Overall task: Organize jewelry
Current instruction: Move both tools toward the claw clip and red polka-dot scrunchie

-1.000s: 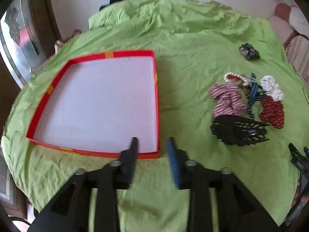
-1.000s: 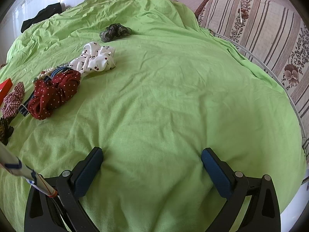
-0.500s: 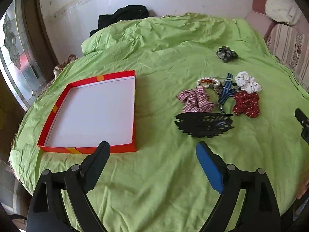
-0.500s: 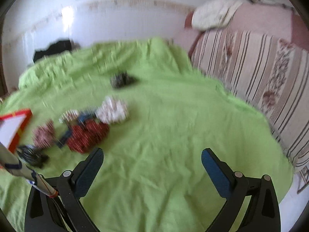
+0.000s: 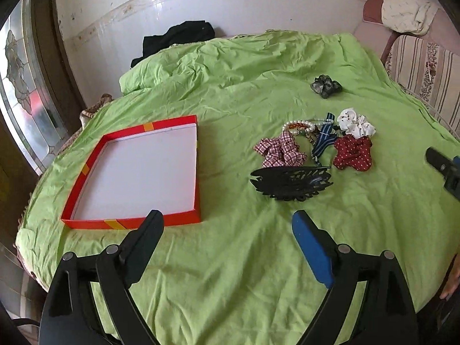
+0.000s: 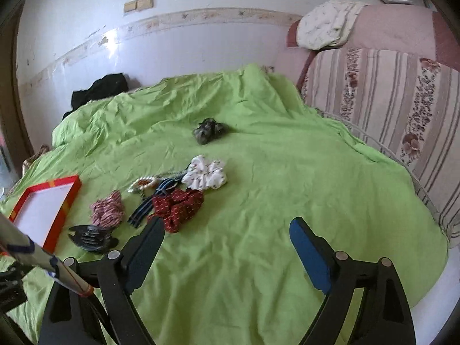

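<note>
Both grippers hover wide open above the green-covered surface, holding nothing

At far left the red-rimmed tray lies flat on the green cloth, its white floor bare; the left gripper hangs just in front of its near right corner, jaws spread wide, touching neither tray nor cloth. Right of the tray the jewelry lies in a loose cluster: a black leaf-shaped hair claw nearest, behind it a pink checked scrunchie, a pearl bracelet, a blue striped strap, a red dotted scrunchie and a white scrunchie. A dark scrunchie sits apart, farther back. The right gripper is likewise fully parted and empty, near the red scrunchie
</note>
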Demonstrator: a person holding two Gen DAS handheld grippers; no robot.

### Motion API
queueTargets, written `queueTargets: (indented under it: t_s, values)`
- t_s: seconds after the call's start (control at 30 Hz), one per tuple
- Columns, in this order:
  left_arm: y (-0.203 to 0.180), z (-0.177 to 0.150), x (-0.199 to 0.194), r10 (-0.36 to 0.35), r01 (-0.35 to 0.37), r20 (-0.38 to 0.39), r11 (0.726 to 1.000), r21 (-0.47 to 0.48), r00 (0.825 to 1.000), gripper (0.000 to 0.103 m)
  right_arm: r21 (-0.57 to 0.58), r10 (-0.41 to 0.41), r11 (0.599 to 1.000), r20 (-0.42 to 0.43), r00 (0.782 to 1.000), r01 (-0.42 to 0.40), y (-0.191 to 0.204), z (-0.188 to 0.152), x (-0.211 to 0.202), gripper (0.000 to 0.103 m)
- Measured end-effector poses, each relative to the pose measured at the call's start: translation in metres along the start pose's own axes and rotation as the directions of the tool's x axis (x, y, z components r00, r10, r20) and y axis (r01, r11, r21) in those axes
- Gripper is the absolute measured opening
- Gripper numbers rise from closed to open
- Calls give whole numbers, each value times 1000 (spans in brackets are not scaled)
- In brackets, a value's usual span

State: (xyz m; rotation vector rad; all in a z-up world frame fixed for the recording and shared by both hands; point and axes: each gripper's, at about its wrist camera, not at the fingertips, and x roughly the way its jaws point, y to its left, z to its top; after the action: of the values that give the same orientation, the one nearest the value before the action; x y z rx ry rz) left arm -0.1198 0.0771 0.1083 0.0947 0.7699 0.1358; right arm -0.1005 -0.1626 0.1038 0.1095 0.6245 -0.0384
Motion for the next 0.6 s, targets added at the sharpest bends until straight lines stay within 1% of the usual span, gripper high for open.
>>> queueTargets:
  t_s: [0.07,0.13,0.2,0.27,0.33,0.37,0.43,0.53,0.6]
  values:
    - [0,-1,3,-23,23,-29,1000,-2,999,90,19,22,1000,-56,998,-21,1,-2,6,92]
    - [1,-2,6,-53,53,-70,999,-7,996,90,26,22,999,-99,995,-20,3,-5,11,92]
    - [2,-4,9,-75,74,-107,997,-13,991,90,28,21,999,-132,991,-18,4,-9,16,92]
    - [2,-5,13,-91,89,-156,996,-16,984,90,45,44,998,-181,982,-36,5,-12,22,92]
    - [1,-7,18,-106,104,-209,994,-22,972,90,75,74,995,-220,973,-59,5,-14,27,92]
    - [0,-8,22,-115,112,-247,993,-24,962,90,87,83,994,-235,968,-64,5,-15,29,92]
    - [-2,-11,29,-124,122,-295,992,-24,947,90,107,103,991,-267,958,-77,5,-19,33,92]
    - [-7,-16,35,-131,134,-342,991,-17,930,90,108,93,992,-286,954,-65,6,-22,37,92]
    - [-8,-18,37,-131,135,-361,991,-14,923,90,101,83,993,-294,952,-55,6,-24,38,92]
